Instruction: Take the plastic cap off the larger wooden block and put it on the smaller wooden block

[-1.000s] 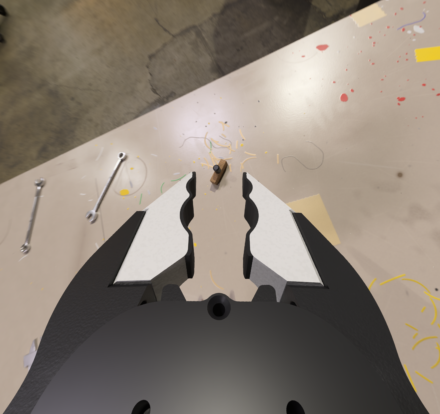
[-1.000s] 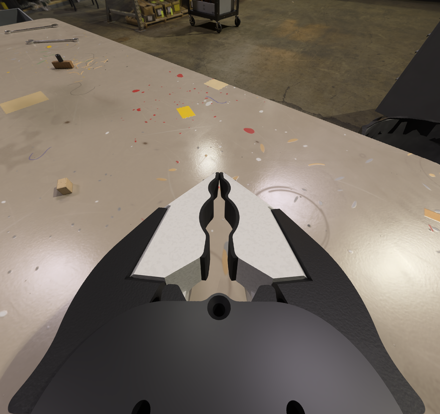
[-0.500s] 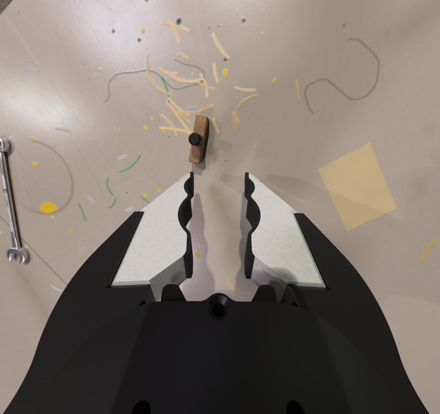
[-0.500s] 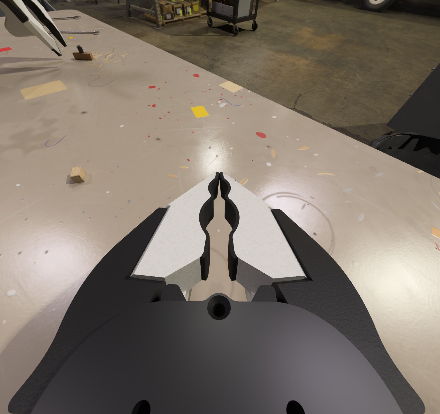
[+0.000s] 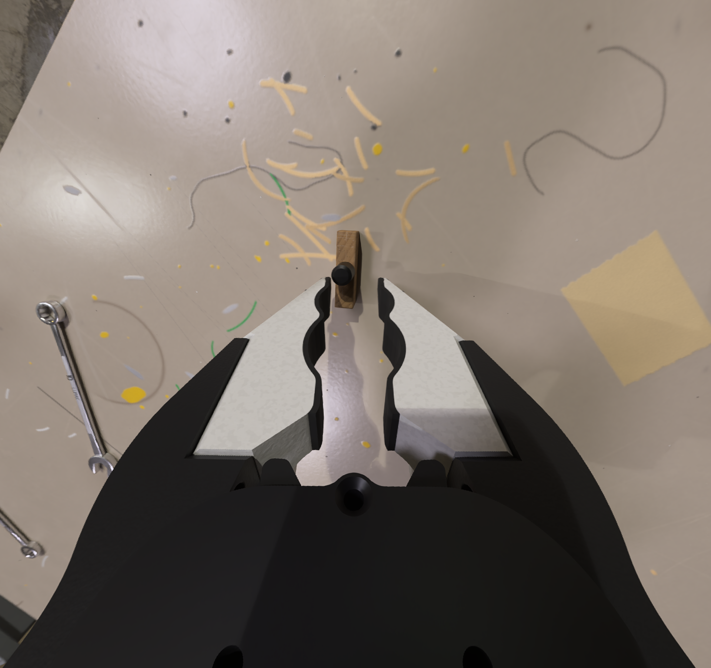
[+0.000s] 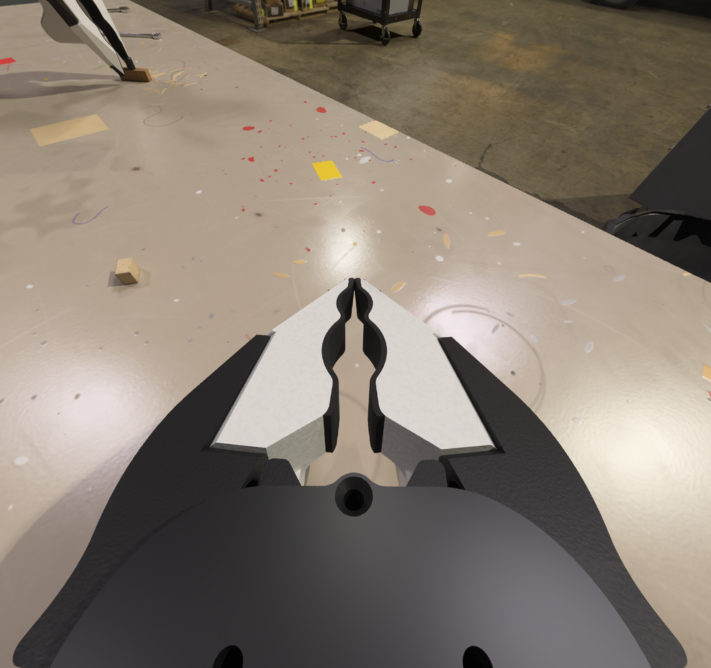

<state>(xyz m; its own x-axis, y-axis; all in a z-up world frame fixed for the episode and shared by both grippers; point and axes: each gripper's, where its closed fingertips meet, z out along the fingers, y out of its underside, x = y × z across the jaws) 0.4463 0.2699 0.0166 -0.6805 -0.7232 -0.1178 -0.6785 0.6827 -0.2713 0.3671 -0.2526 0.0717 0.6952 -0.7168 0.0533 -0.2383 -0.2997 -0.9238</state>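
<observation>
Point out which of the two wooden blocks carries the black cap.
The darker brown, longer block between the left gripper's open jaws carries the black cap. The pale small cube sits bare, far off.

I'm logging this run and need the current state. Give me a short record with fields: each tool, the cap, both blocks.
left tool: open, tips either side of the cap, not closed on it
right tool: shut, empty, above bare table
cap: black, on the larger block
larger block: dark wood, among shavings
smaller block: pale, alone, nothing on it
wrenches: left of the larger block
</observation>
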